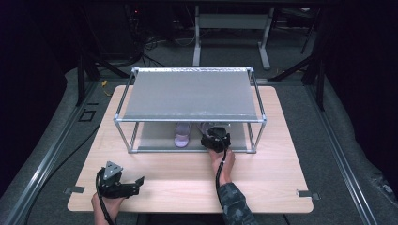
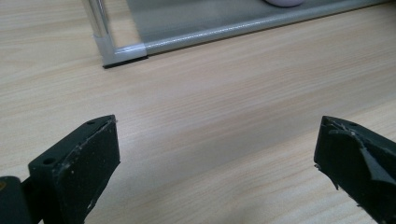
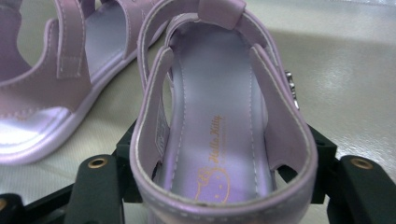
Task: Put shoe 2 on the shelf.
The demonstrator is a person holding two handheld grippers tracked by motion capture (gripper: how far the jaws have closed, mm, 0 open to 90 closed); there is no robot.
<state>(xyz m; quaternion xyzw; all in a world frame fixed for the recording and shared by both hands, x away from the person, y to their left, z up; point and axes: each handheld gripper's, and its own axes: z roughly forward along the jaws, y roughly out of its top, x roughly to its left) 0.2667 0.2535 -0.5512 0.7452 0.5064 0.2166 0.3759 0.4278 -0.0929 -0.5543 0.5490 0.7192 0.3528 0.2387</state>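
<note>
My right gripper (image 3: 219,186) is clamped on the heel of a lilac sandal (image 3: 219,116), a jaw pressing each side, on the lower shelf (image 1: 150,140) of the metal rack (image 1: 190,93) near its front edge. The second sandal (image 3: 51,93) lies just beside it, already on that shelf. Only letting go seems left. My left gripper (image 2: 215,163) waits with jaws apart and empty over the table (image 2: 224,93), near its front left corner.
</note>
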